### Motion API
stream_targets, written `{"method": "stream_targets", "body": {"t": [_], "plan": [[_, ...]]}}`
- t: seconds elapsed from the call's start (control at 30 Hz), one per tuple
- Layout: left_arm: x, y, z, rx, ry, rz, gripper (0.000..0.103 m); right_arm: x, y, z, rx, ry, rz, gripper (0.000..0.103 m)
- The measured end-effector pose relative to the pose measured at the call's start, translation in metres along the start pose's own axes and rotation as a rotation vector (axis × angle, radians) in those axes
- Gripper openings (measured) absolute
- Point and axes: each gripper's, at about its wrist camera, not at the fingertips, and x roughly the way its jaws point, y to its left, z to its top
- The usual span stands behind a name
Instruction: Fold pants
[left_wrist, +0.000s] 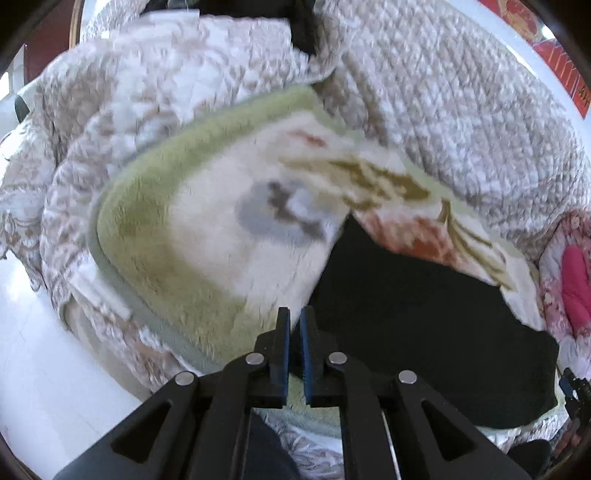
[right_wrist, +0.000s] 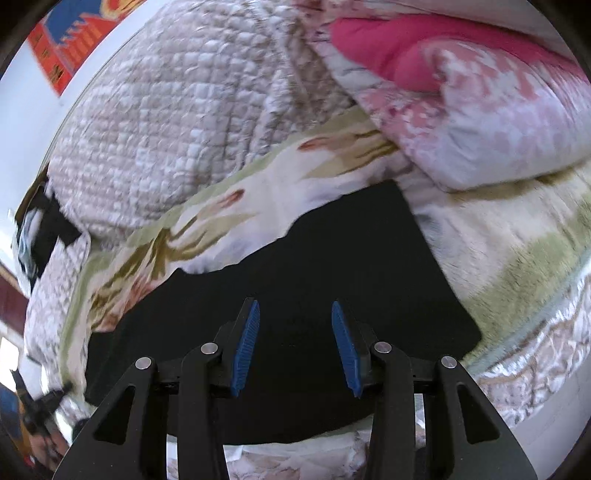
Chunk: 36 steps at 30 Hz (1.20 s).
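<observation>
Folded black fabric pants (right_wrist: 280, 258) lie flat on a fleecy green-and-cream floral blanket (left_wrist: 207, 236) spread over a beige quilted bedspread (left_wrist: 443, 96). The left tongs (left_wrist: 294, 319), nearly closed with only a narrow gap and nothing between them, hover at the pants' left edge. The right tongs (right_wrist: 295, 314) hang spread wide above the garment. A pink floral duvet (right_wrist: 461, 110) is bunched beyond.

Black fabric pants (right_wrist: 295, 266) lie as a flat dark slab across the frame's centre on a fleecy cream-and-green floral blanket (right_wrist: 517, 240). The right gripper (right_wrist: 295, 343), blue-padded jaws spread apart, hovers at lower centre. A pink flowered quilt (right_wrist: 461, 110) fills the upper right, a beige quilted cover (right_wrist: 166, 129) the upper left.
</observation>
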Motion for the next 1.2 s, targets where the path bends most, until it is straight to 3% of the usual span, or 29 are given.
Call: {"method": "stream_targets", "body": {"t": [0.13,0.23,0.37,0.4,0.53,0.63,0.8,0.93,1.0,1.2], "plan": [[0.002,-0.031,0.005,0.051,-0.01,-0.103,0.009,0.014,0.018,-0.003,-0.074,0.033,0.009,0.042],[0.023,-0.066,-0.002,0.122,0.042,-0.191,0.009,0.028,0.022,-0.007,-0.121,0.08,-0.022,0.042],[0.066,-0.09,-0.018,0.178,0.154,-0.21,0.009,0.035,-0.003,-0.008,-0.047,0.115,-0.084,0.042],[0.077,-0.089,-0.024,0.172,0.201,-0.192,0.009,0.033,-0.008,-0.007,-0.018,0.112,-0.054,0.042],[0.068,-0.087,-0.026,0.182,0.179,-0.2,0.009,0.021,-0.007,-0.005,-0.047,0.068,-0.104,0.042],[0.066,-0.093,-0.018,0.217,0.154,-0.171,0.009,0.021,0.0,-0.002,-0.044,0.055,-0.046,0.042],[0.091,-0.114,0.006,0.256,0.132,-0.168,0.009,0.039,0.021,0.011,-0.112,0.052,-0.021,0.042],[0.117,-0.12,0.017,0.265,0.126,-0.119,0.009,0.055,0.008,0.029,-0.119,0.02,-0.106,0.042],[0.121,-0.123,0.022,0.294,0.101,-0.074,0.009,0.059,-0.007,0.037,-0.072,0.008,-0.11,0.042],[0.117,-0.118,0.031,0.278,0.091,-0.045,0.009,0.046,-0.023,0.047,-0.045,-0.03,-0.185,0.042]]}}
